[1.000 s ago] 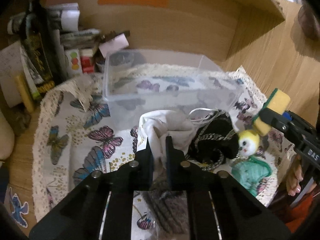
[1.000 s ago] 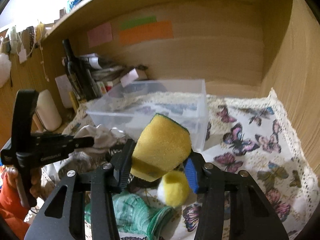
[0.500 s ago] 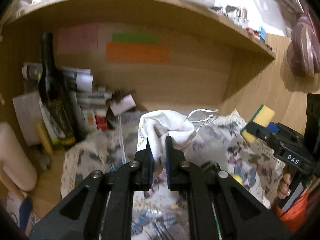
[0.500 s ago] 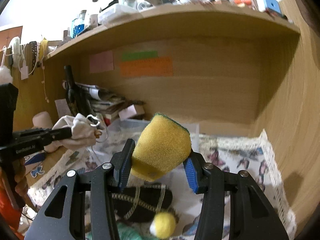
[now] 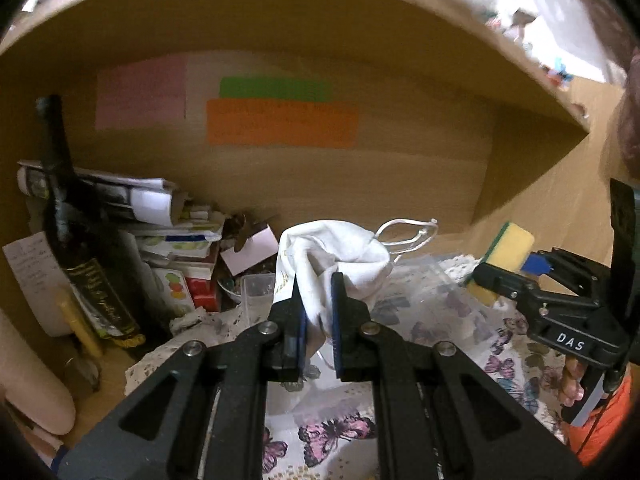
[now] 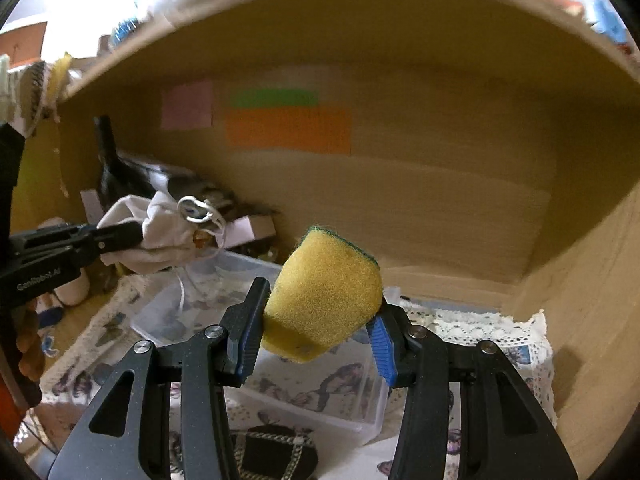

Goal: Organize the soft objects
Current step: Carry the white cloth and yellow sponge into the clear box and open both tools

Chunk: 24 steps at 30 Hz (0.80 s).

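My left gripper point(image 5: 317, 294) is shut on a white drawstring cloth bag point(image 5: 332, 256) and holds it in the air above the clear plastic bin point(image 6: 332, 400); the bag also shows in the right wrist view point(image 6: 160, 236). My right gripper point(image 6: 316, 320) is shut on a yellow sponge with a green scrub side point(image 6: 324, 296), raised over the bin's right part. The sponge also shows at the right of the left wrist view point(image 5: 504, 256). A black chain-trimmed pouch point(image 6: 276, 452) lies on the butterfly cloth in front of the bin.
A dark bottle point(image 5: 76, 240), stacked papers and small boxes point(image 5: 172, 248) crowd the back left of the wooden alcove. A shelf point(image 5: 360, 12) runs overhead. The wooden side wall point(image 6: 592, 280) stands at the right. The butterfly tablecloth point(image 5: 516, 360) covers the desk.
Both grippers have lifted up from the cloth with their loads and moved forward toward the bin; the doll and the pouch have dropped out of the left view.
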### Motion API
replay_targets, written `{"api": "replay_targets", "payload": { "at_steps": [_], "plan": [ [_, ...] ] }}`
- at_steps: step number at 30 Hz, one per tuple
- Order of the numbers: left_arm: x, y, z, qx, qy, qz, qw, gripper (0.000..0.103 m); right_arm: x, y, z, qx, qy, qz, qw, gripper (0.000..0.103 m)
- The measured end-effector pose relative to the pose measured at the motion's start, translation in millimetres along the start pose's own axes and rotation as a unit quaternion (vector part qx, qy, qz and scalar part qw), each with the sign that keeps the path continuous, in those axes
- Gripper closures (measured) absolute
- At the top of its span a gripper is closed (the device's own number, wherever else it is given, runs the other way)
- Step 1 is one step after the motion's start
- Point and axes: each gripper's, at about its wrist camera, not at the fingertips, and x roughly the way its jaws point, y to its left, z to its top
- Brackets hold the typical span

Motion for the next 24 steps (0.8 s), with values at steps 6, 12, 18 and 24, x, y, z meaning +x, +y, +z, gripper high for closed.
{"api": "replay_targets", "payload": {
  "at_steps": [6,12,18,24],
  "plan": [
    [47,5,-11,-0.004,0.059,-0.004,0.9982,0.094,48,2,-7,-0.007,0.067,-0.001,0.998,0.059],
    [81,7,-28,0.0,0.114,-0.01,0.9934,0.094,85,1,-19,-0.013,0.128,0.007,0.992,0.059],
    [99,6,-41,0.006,0.144,-0.014,0.9894,0.094,106,3,-30,-0.025,0.172,0.016,0.985,0.059],
    [101,-1,-45,0.016,0.154,-0.01,0.9878,0.081,115,8,-36,-0.037,0.186,0.013,0.982,0.055]
  ]
}}
